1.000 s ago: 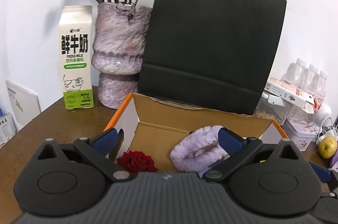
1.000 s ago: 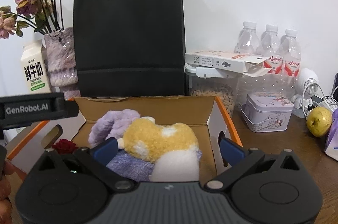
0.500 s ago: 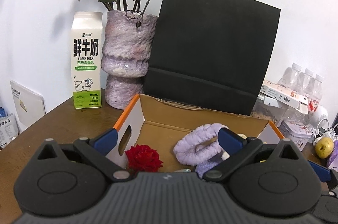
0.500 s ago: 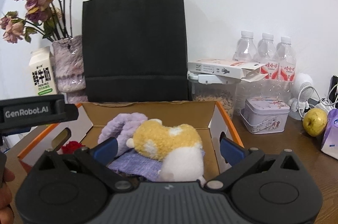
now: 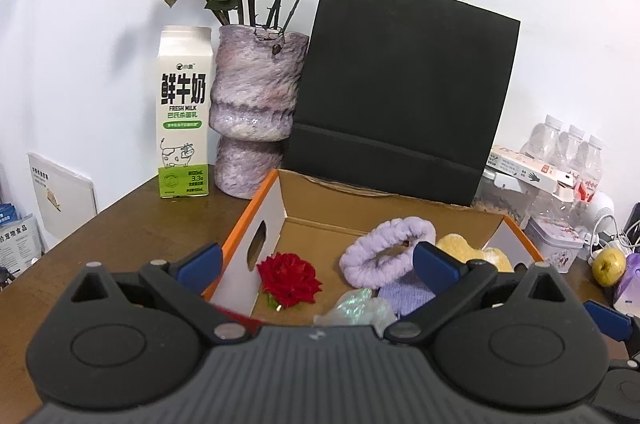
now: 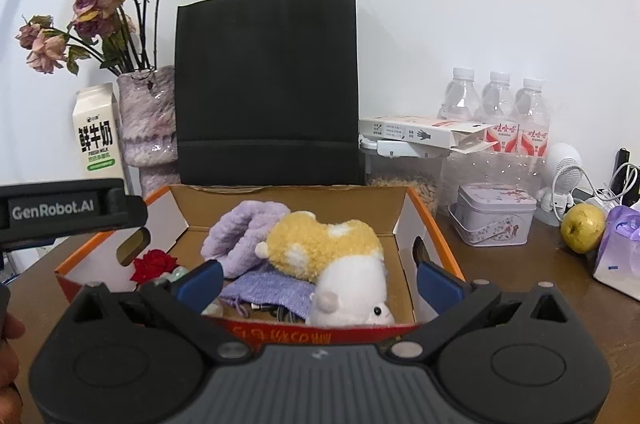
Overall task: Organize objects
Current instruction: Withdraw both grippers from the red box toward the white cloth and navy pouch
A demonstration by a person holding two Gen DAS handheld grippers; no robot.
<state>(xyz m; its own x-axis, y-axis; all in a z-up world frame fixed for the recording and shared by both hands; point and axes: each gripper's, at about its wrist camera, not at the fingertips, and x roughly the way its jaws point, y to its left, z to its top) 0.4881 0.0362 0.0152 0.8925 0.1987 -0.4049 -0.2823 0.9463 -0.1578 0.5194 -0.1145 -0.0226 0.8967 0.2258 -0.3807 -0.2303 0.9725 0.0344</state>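
An open cardboard box [image 5: 256, 212] with orange edges stands on the brown table. In it lie a red rose [image 5: 290, 278], a purple fluffy headband [image 5: 384, 256], a purple knit pouch [image 5: 404, 294], an iridescent wrapper [image 5: 356, 306] and a yellow-and-white plush [image 5: 492, 258]. My left gripper [image 5: 316, 262] hovers open over the box's near left side, holding nothing. The right wrist view shows the same box [image 6: 300, 200], the plush [image 6: 332, 244], headband [image 6: 240, 228], pouch [image 6: 268, 290] and rose [image 6: 154, 264]. My right gripper [image 6: 319, 280] is open above the near edge, with nothing in it.
Behind the box stand a black paper bag [image 5: 400, 96], a purple vase [image 5: 256, 112] of dried roses and a milk carton [image 5: 184, 112]. To the right are water bottles [image 6: 496, 104], a grain container [image 6: 404, 176], a tin [image 6: 494, 214], a yellow fruit [image 6: 582, 228] and a purple pack [image 6: 620, 248].
Both grippers have drawn back and up from the box, so more of its inside shows. Both stay open. The things in the box have not moved.
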